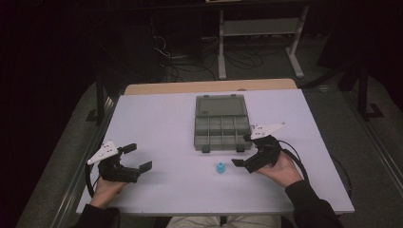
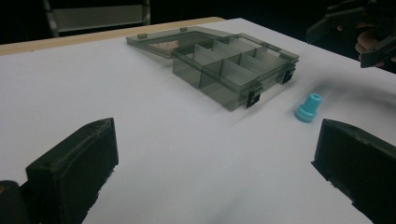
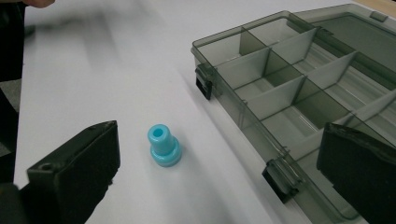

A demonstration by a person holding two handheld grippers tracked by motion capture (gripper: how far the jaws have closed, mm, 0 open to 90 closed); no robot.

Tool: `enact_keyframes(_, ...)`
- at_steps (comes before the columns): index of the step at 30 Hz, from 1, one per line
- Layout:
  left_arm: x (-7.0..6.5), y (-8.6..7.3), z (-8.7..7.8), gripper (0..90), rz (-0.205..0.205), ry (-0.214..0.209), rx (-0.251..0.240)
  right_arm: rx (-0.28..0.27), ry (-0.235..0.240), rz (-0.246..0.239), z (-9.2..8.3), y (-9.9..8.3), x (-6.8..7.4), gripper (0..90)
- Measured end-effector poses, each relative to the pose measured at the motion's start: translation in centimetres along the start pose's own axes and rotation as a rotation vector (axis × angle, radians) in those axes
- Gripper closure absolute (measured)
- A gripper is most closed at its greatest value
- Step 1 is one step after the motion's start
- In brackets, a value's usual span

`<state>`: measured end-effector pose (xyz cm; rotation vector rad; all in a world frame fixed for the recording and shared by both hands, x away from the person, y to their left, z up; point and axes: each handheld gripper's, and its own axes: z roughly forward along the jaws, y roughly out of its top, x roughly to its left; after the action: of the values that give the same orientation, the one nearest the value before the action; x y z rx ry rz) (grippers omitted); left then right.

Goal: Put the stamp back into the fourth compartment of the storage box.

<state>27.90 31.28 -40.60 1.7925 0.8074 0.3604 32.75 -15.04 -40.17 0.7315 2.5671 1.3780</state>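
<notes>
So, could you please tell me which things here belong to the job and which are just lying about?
Job:
blue cap, standing on the table
open grey box, compartments empty
right gripper, open, near the cap

Lying about:
left gripper, open, idle
cables on the floor

One small blue plastic piece (image 1: pixel 220 168) stands upright on the white table (image 1: pixel 161 123), its wide round base down and a narrower neck with an open hole at the top. It sits just in front of a grey translucent compartment box (image 1: pixel 222 129), apart from it. The box lies open, lid folded flat behind, dividers in place, all visible compartments empty, two dark latches on its near wall.
</notes>
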Motion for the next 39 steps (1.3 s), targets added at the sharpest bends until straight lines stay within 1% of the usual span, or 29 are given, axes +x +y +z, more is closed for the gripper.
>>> enact_keyframes(10, 0.0, 0.0, 0.0, 0.0, 0.000, 0.000, 0.001, 0.019, 0.031, -0.018, 1.1, 0.2, 0.6, 0.0)
enact_keyframes(16, 0.0, 0.0, 0.0, 0.0, 0.000, -0.001, 0.000, 0.048, 0.042, -0.033, 2.0, 0.1, 1.0, 0.0)
enact_keyframes(22, 0.0, 0.0, 0.0, 0.0, -0.002, -0.001, -0.002, 0.062, 0.055, -0.039, 2.8, 0.0, 1.4, 0.0)
enact_keyframes(39, 0.0, 0.0, 0.0, 0.0, -0.001, -0.001, 0.000, 0.090, 0.079, -0.059, 4.2, 0.1, 2.0, 0.0)
